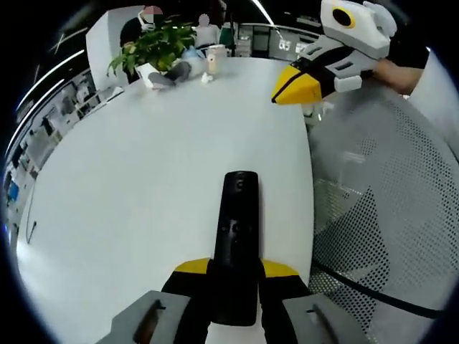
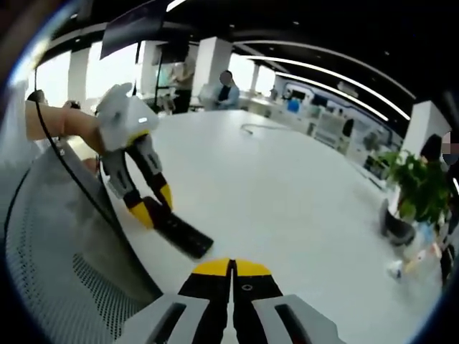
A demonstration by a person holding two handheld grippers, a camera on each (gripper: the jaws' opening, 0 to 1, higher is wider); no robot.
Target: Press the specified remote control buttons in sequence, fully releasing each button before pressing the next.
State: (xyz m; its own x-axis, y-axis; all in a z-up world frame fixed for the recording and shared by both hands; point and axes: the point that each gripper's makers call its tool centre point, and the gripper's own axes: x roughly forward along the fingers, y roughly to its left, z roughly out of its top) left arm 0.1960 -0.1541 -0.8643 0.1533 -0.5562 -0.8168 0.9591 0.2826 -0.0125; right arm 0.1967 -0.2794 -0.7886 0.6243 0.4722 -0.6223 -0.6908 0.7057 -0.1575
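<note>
A black remote control [image 1: 237,229] lies lengthwise along the near edge of the white table [image 1: 143,165], its near end between my left gripper's [image 1: 235,276] yellow-tipped jaws, which are shut on it. In the right gripper view the left gripper [image 2: 152,204] comes in from the left, held by a hand, and grips the remote control [image 2: 183,234] by its end. My right gripper [image 2: 231,267] is shut with nothing between its jaws. It hovers above the table, apart from the remote. In the left gripper view it hangs at the upper right as the right gripper [image 1: 294,87].
A grey mesh chair back [image 1: 380,222] stands against the table edge beside the remote. A potted plant [image 1: 154,43], a cup [image 1: 215,59] and small items sit at the far end. A thin cable [image 2: 254,129] lies on the table. People sit in the background.
</note>
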